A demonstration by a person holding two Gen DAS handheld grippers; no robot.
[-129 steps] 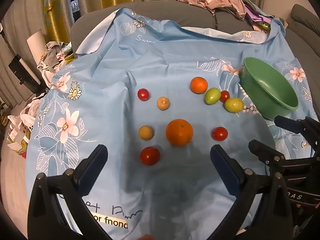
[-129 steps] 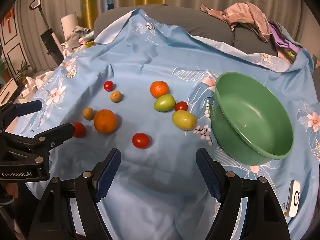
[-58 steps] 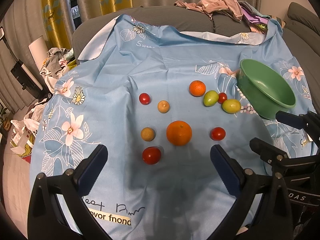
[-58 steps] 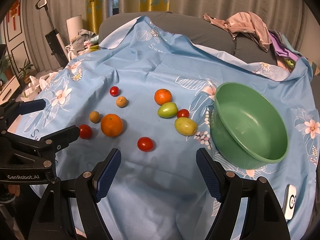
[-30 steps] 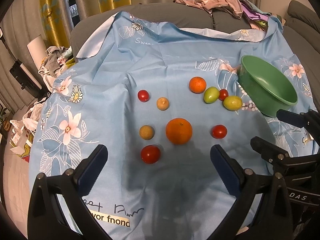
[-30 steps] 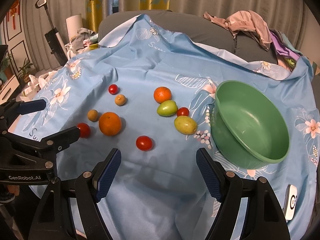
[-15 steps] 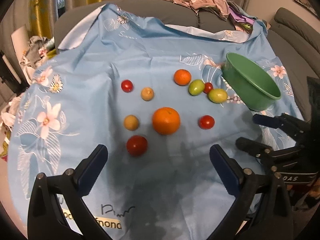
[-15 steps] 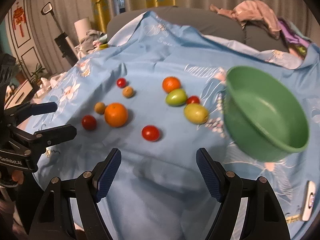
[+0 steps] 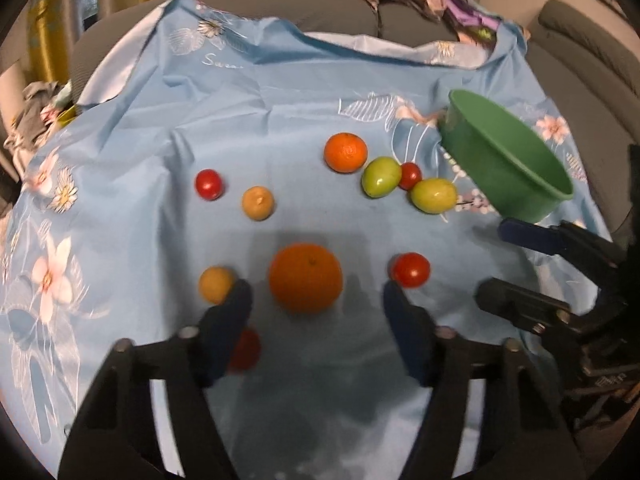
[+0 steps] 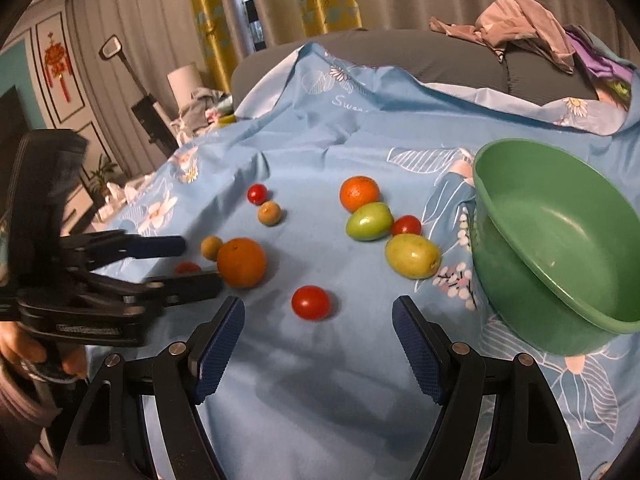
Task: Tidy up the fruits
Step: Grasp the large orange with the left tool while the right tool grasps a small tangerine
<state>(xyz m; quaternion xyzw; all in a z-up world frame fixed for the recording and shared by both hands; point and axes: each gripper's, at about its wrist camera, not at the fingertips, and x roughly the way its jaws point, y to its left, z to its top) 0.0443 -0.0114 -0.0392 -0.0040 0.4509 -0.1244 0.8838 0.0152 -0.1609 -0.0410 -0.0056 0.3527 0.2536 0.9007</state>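
Fruits lie loose on a light-blue flowered cloth point(image 9: 248, 112) spread over the table, all outside the tilted green plastic bowl point(image 10: 560, 240) at the right. Big round orange point(image 9: 306, 277) sits between the fingers of the left claw point(image 9: 316, 316), not touching either; jaws wide, nothing held. A small tan round fruit point(image 9: 216, 284) is just beside the left finger, w/ a red tomato point(image 9: 246, 350) partly hidden behind it. Right claw point(image 10: 318, 330) also wide, holding nothing, low over the cloth w/ a small red cherry tomato point(image 10: 311, 303) just ahead of its gap. Farther back: smaller orange mandarin point(image 10: 359, 193), two green oval fruits point(image 10: 369, 221) w/ a tomato between them, near the bowl. Another tomato point(image 10: 257, 193) and tan fruit point(image 10: 269, 213) sit at rear left.
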